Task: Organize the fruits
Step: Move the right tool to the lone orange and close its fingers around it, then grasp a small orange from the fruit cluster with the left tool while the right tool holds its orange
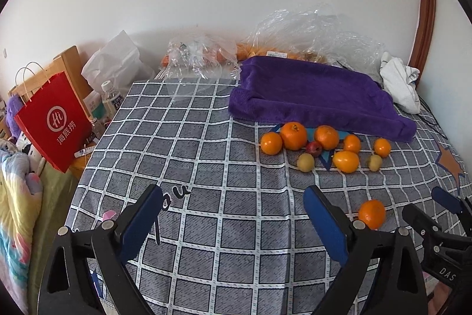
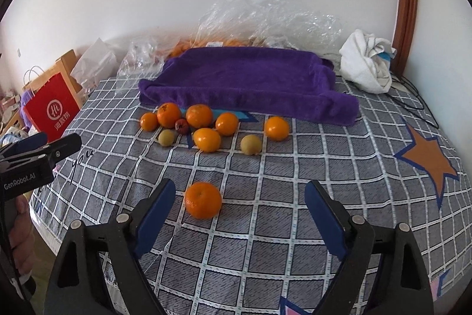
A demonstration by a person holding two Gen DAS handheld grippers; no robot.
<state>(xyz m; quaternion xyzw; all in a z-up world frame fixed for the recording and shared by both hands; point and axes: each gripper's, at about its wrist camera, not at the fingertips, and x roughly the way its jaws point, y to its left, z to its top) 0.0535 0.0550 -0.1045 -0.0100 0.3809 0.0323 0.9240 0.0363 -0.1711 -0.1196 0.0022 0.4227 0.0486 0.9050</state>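
Right wrist view: right gripper [image 2: 240,207] released, lone orange [image 2: 203,200] near its left finger; centre over orange before closing, then carry toward purple towel [image 2: 247,78].

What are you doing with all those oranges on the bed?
A person is sorting fruit with two hand-held tongs. The left tongs and right tongs are both open and hold nothing. One lone orange lies on the checked cloth just ahead of the right tongs, between its fingers but untouched. The other oranges, two yellowish fruits and a small red fruit sit clustered in front of the purple towel.
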